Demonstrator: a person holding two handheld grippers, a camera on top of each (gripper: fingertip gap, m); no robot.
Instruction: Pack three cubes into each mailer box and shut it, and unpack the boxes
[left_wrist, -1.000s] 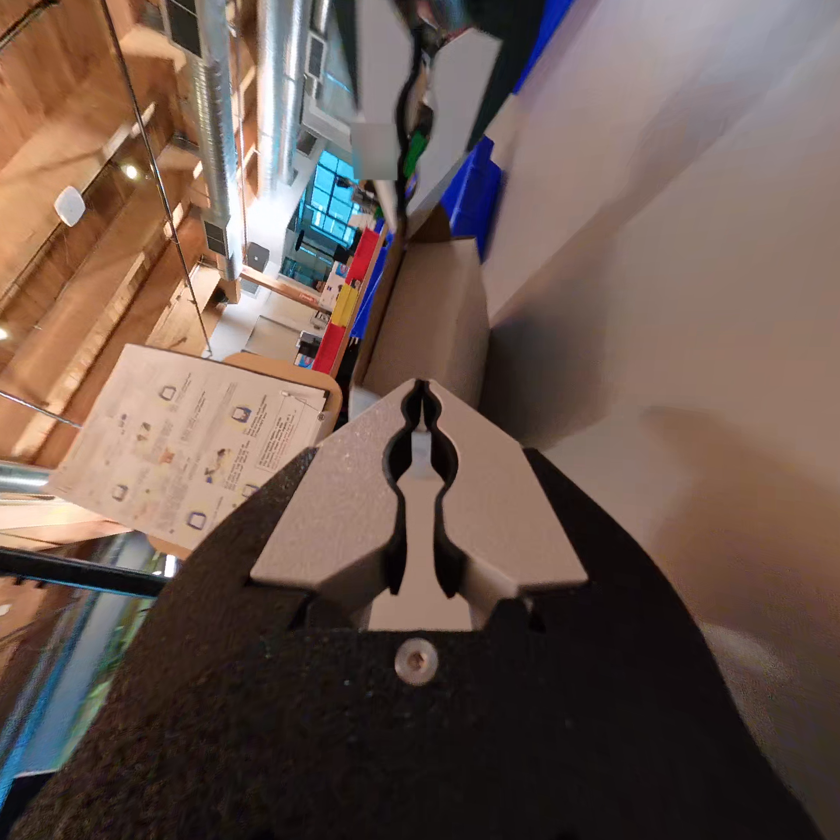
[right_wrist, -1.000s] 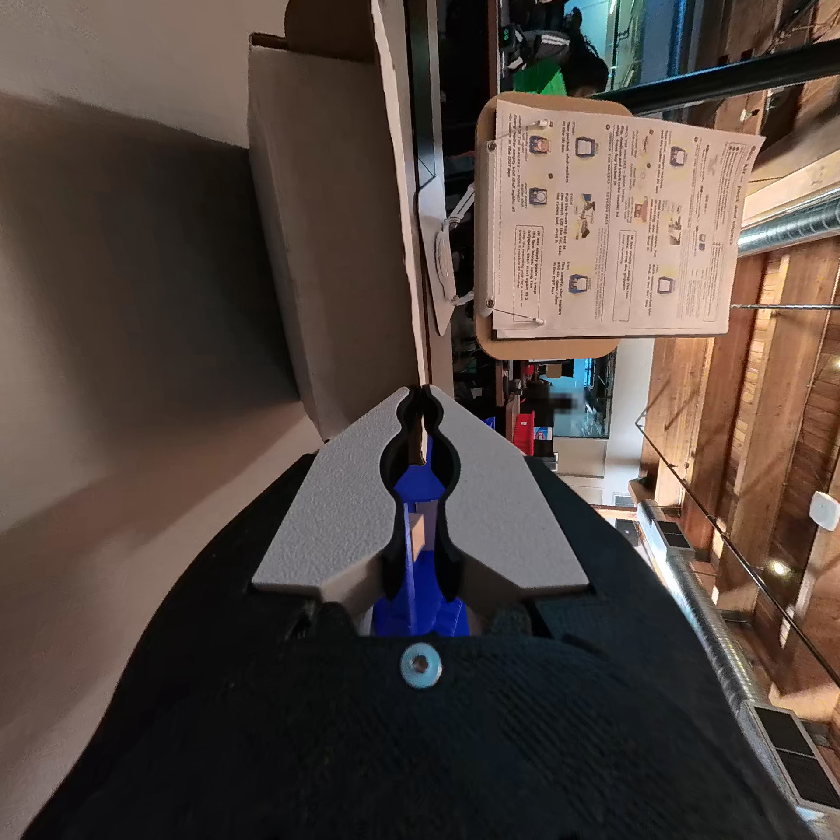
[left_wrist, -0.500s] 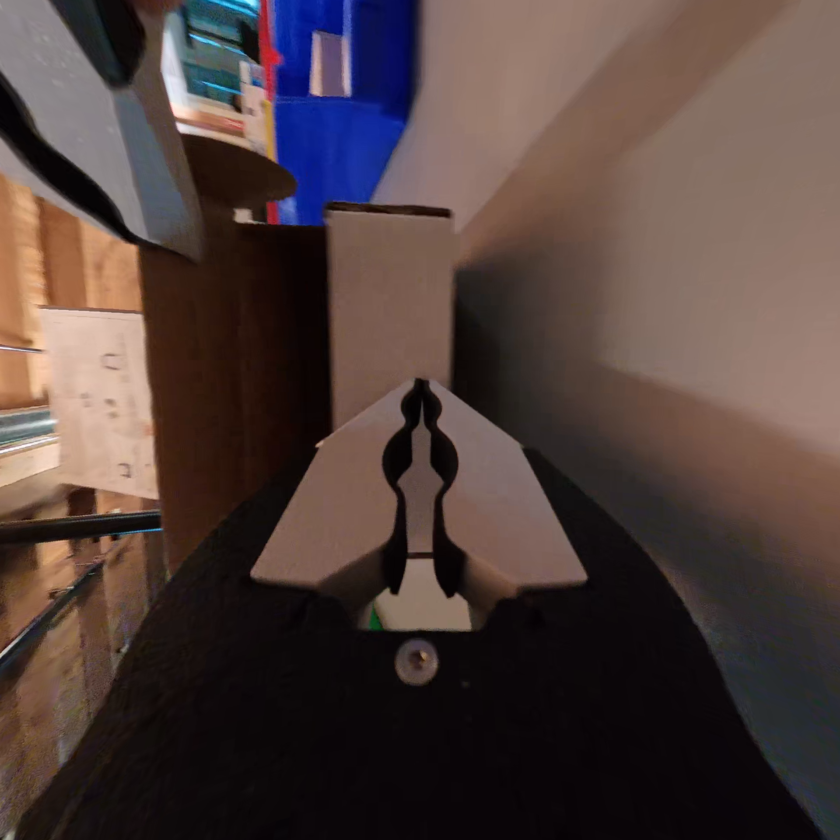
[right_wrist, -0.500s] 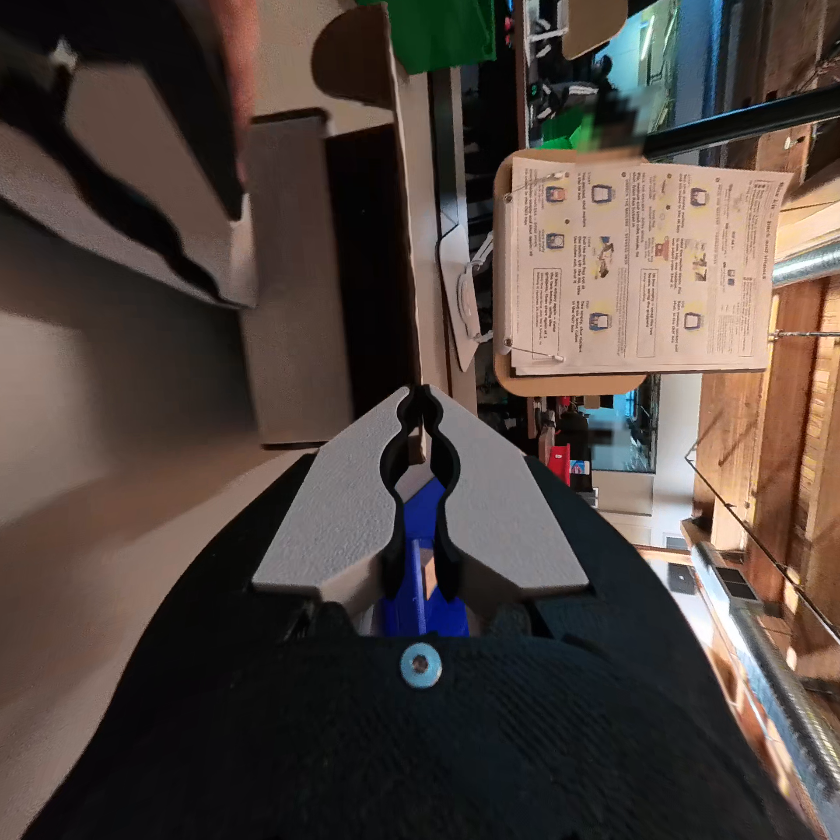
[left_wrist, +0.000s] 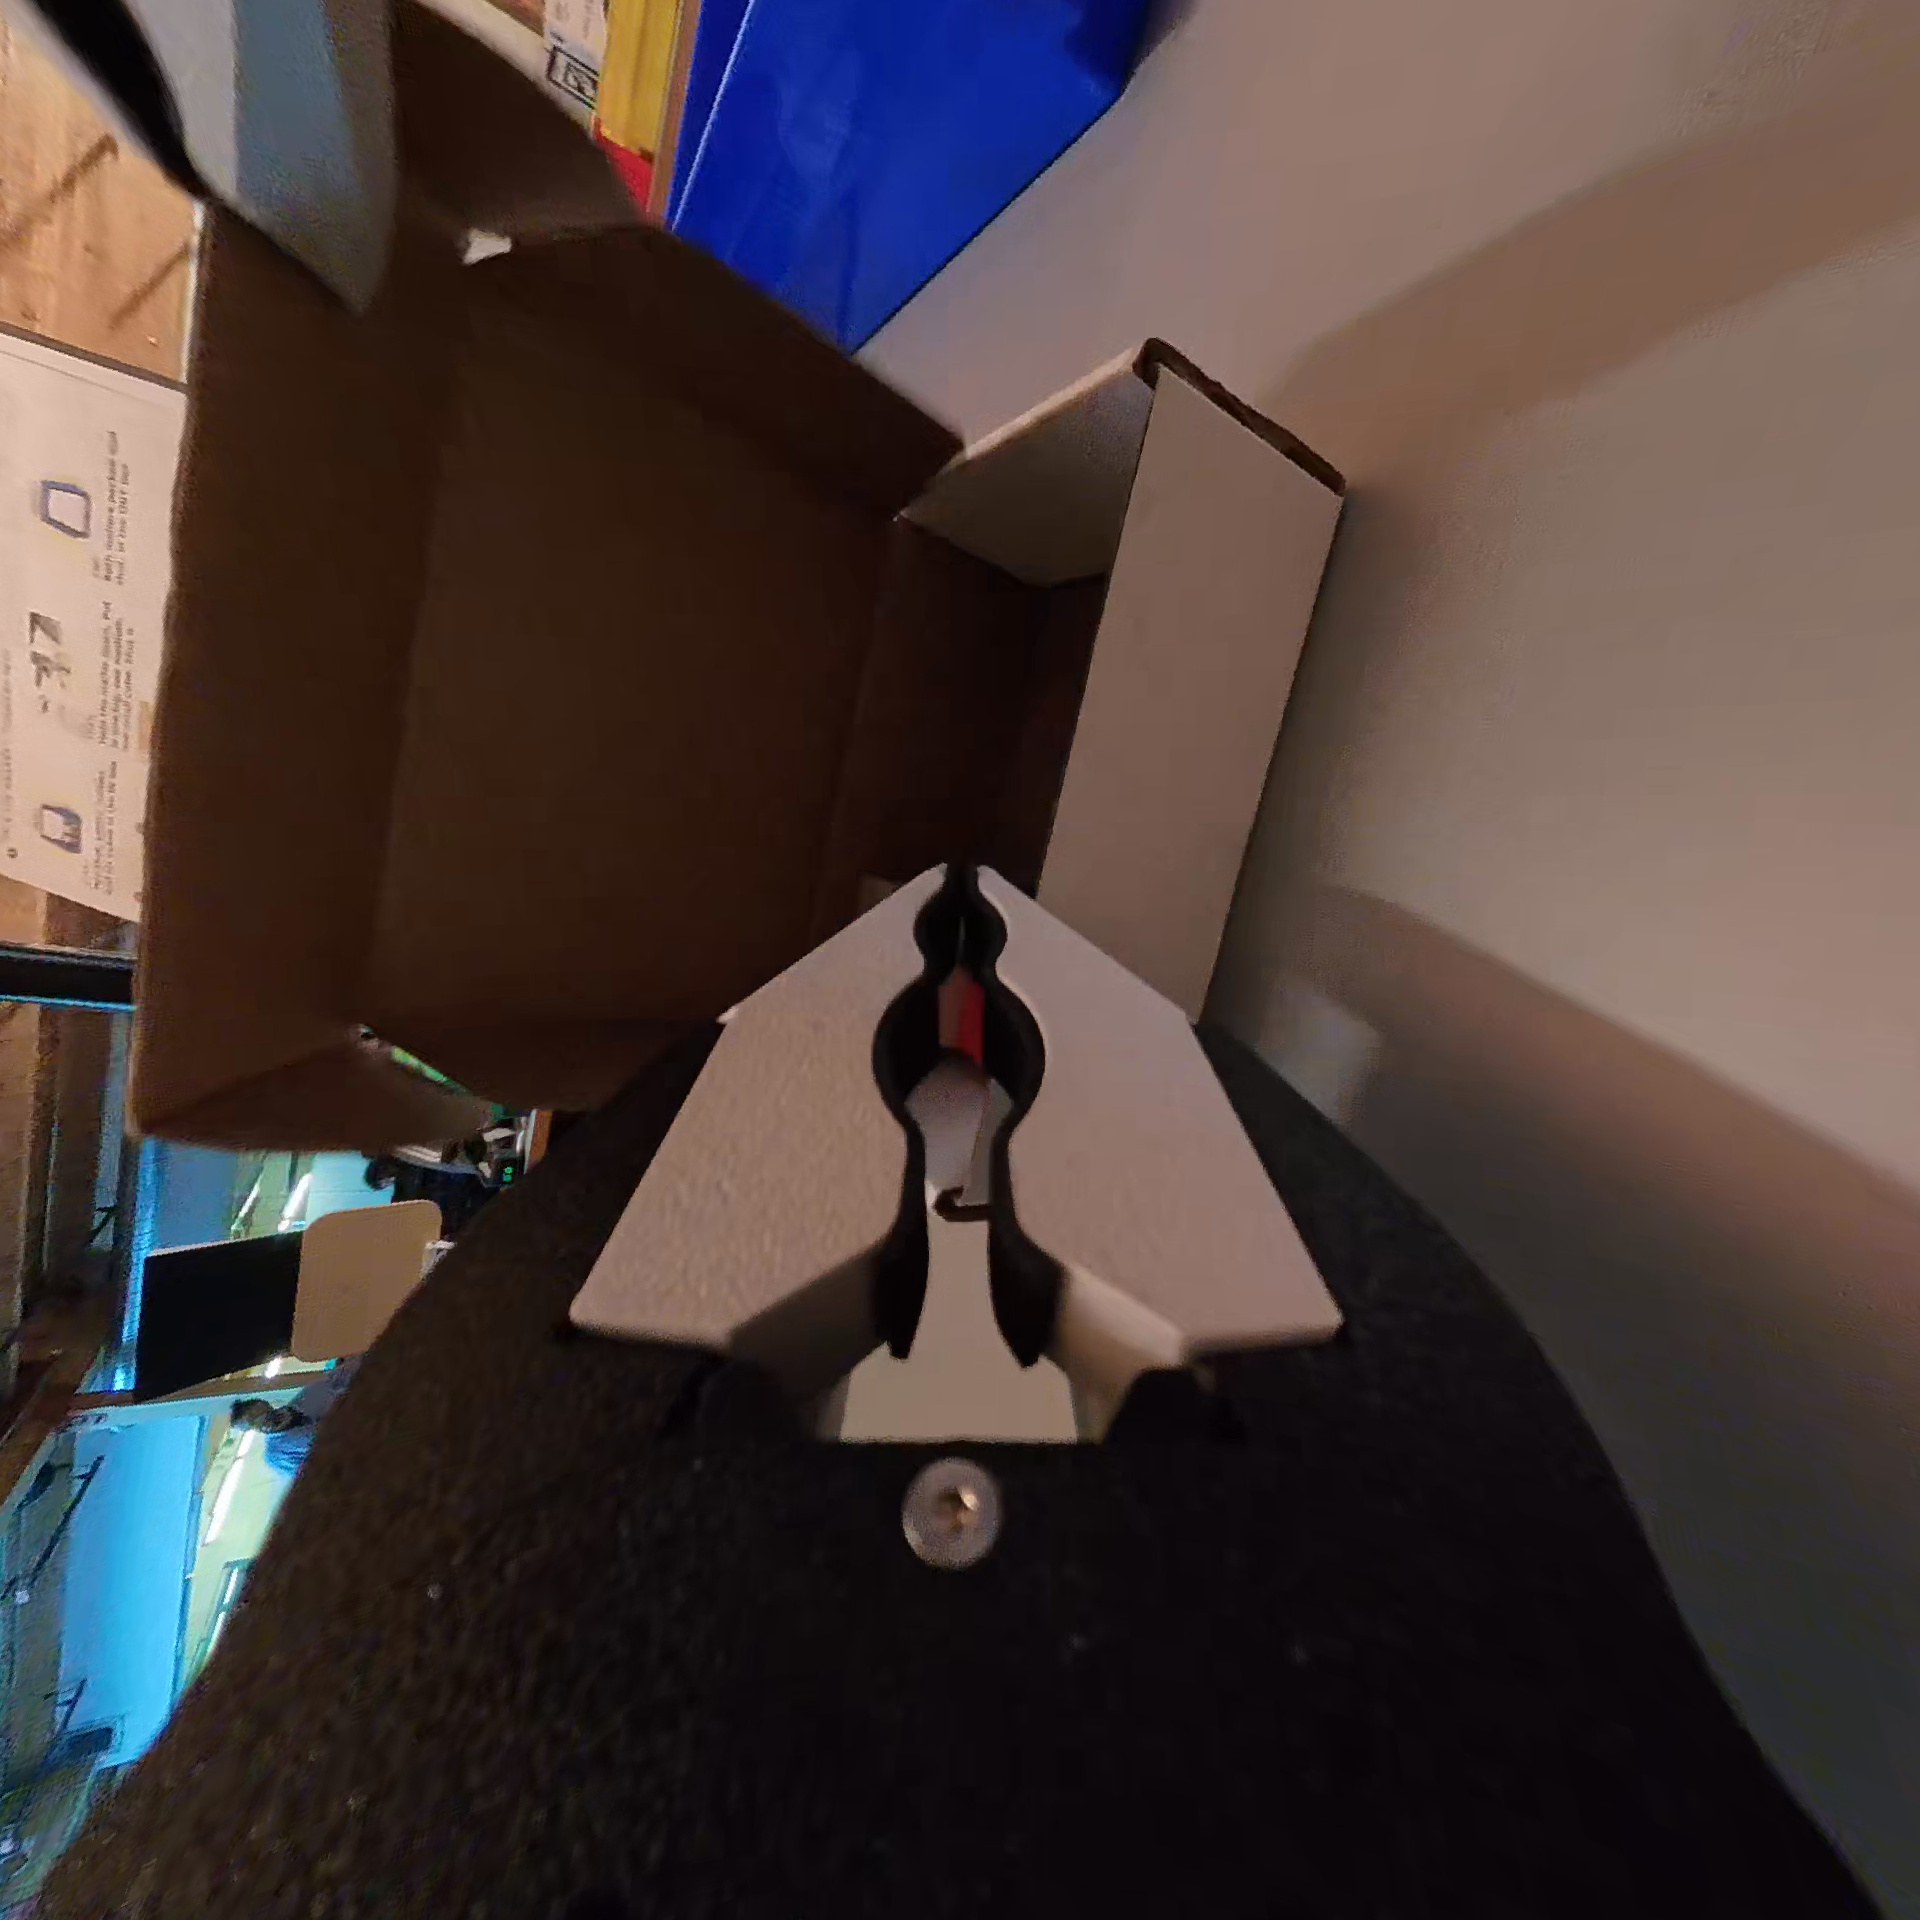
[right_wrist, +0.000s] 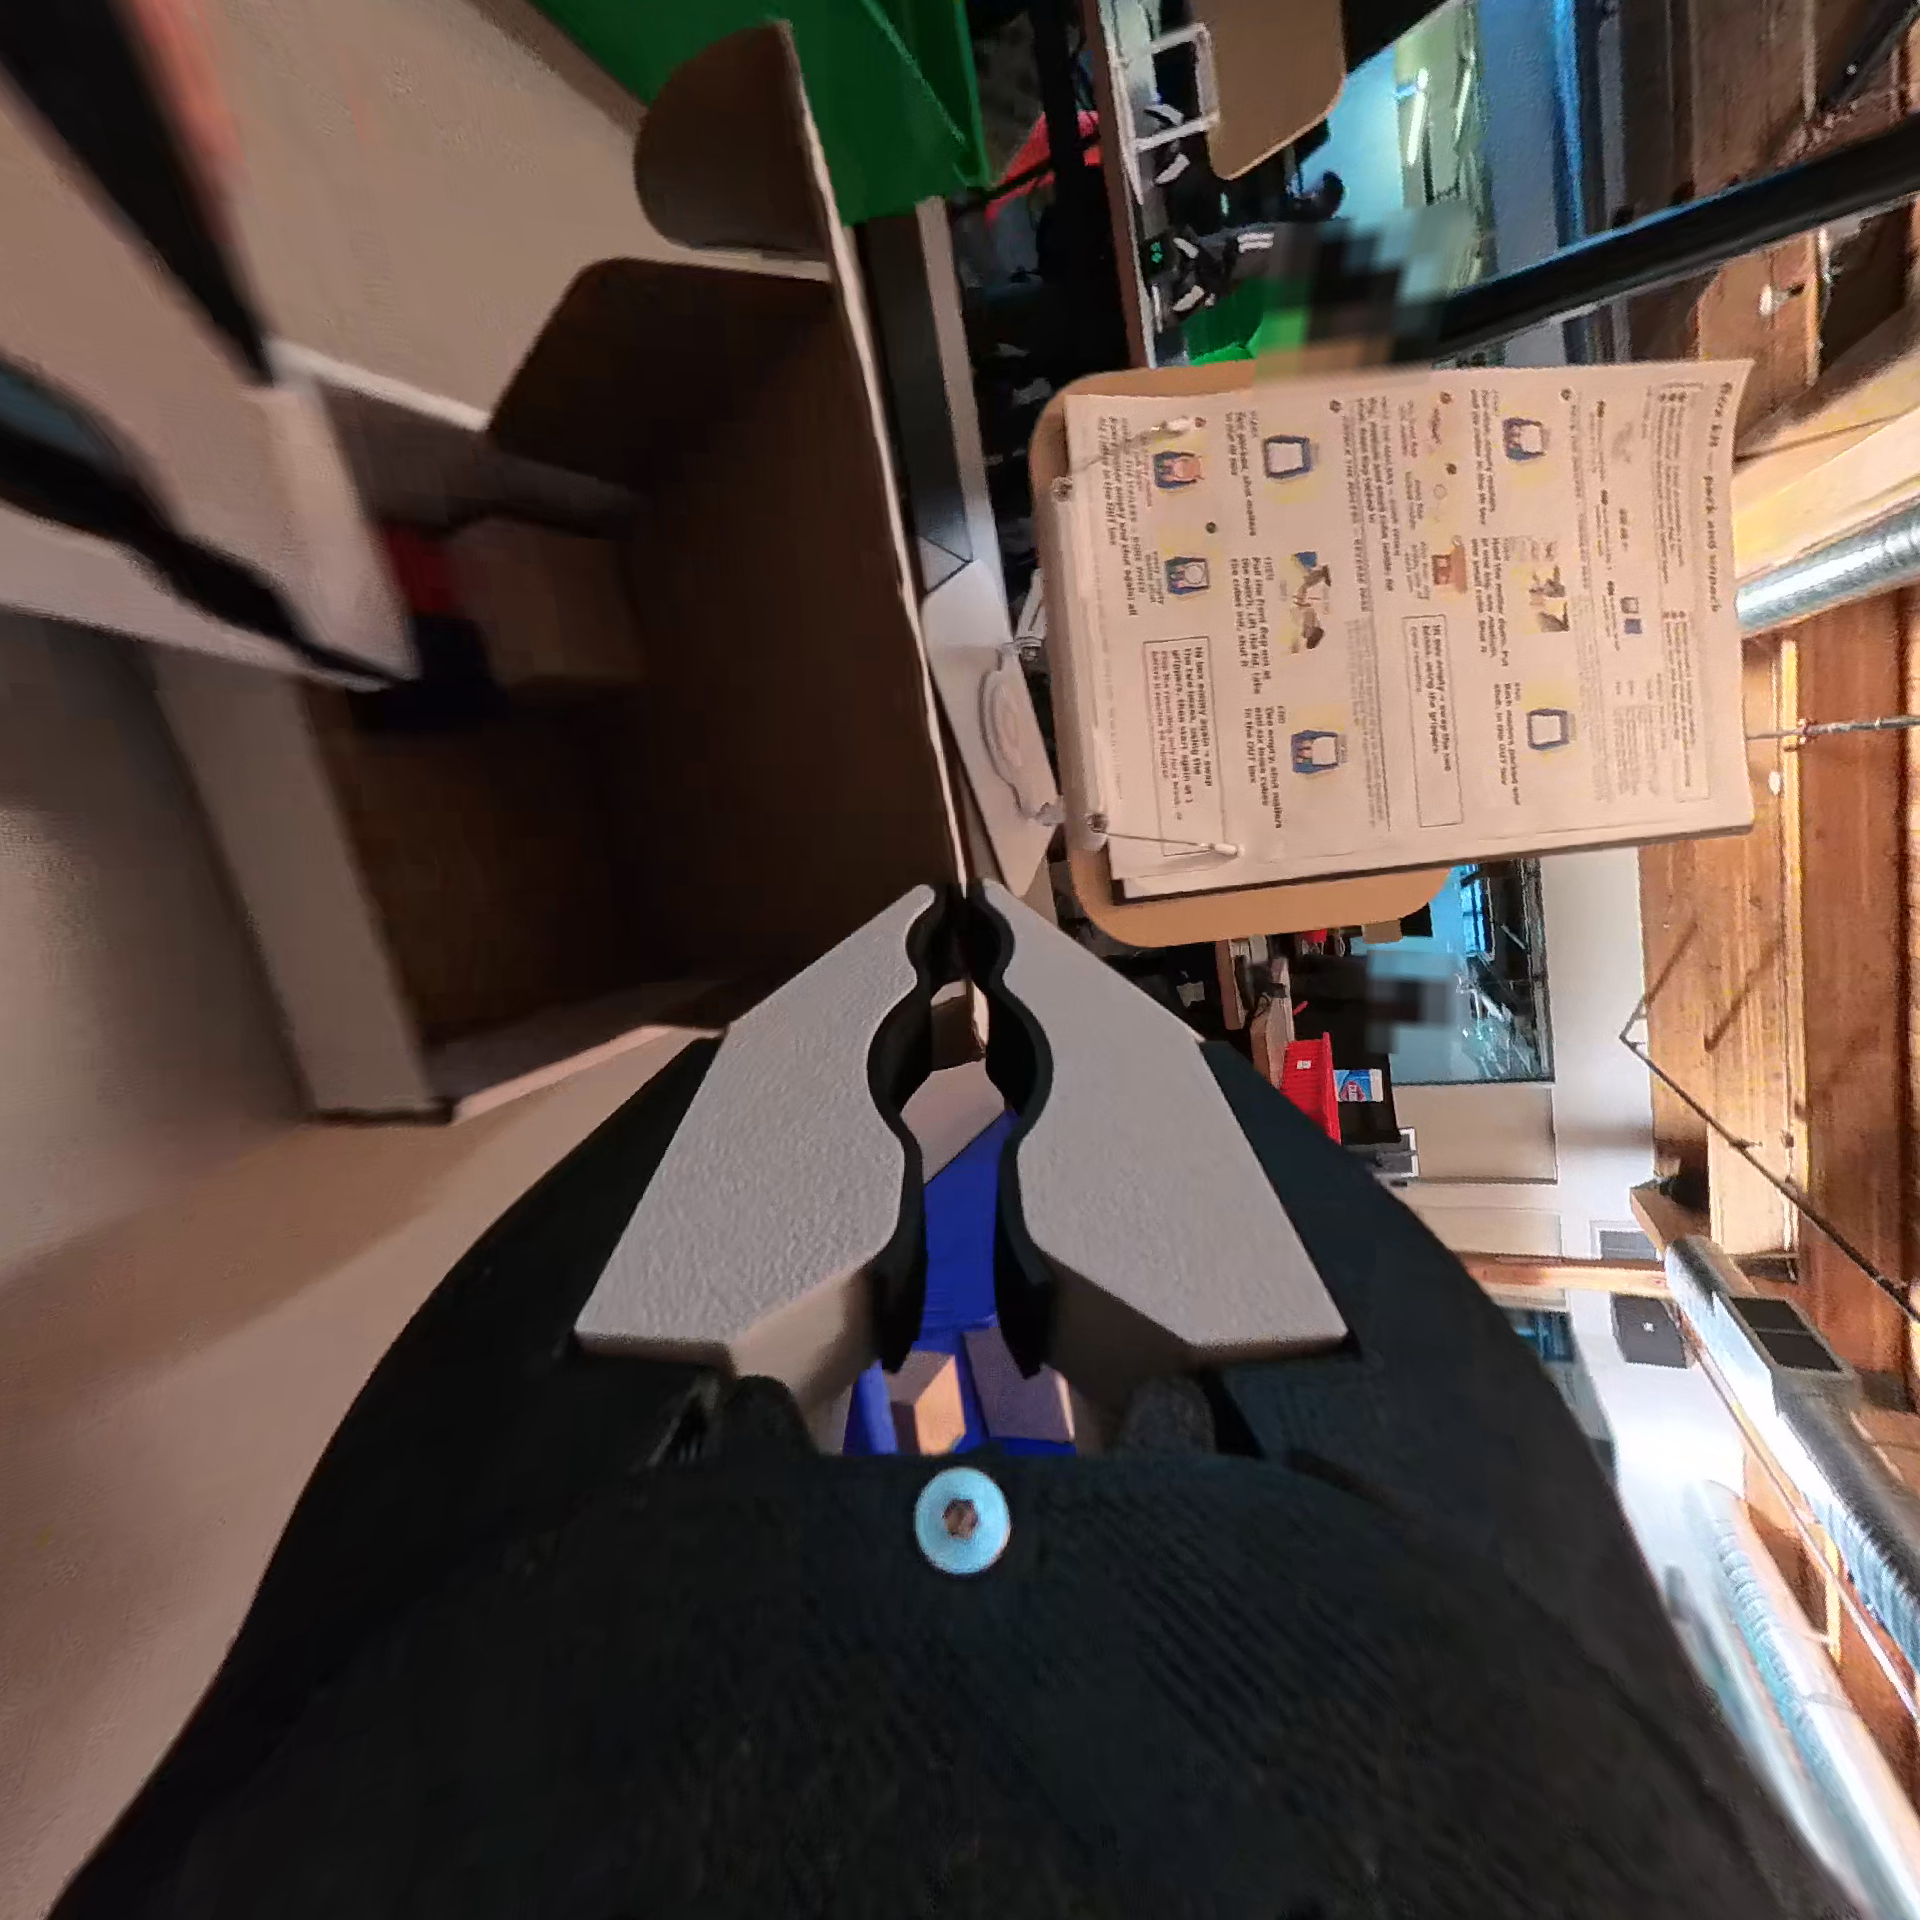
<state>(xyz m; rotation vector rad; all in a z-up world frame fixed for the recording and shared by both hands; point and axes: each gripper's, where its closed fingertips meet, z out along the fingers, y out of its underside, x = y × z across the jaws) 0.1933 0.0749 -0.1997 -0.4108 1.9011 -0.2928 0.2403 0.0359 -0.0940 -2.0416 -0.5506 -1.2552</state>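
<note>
The open mailer box (left_wrist: 582, 675) at ten o'clock of the closed left gripper (left_wrist: 961, 883) looks light and easily creased, so it is best taken by a flap edge. The right gripper (right_wrist: 961, 899) pinches its lid's edge (right_wrist: 904, 623) (both views are rolled sideways). A blue bin (left_wrist: 883, 135) at twelve o'clock and a clipboard sheet (right_wrist: 1392, 634) crowd the table (left_wrist: 1610, 727).

both wrist views are rolled sideways, close to the open mailer box (left_wrist: 582, 675) (right_wrist: 707, 644) from opposite ends; they share it and the instruction sheet (left_wrist: 62, 623) (right_wrist: 1392, 613).
</note>
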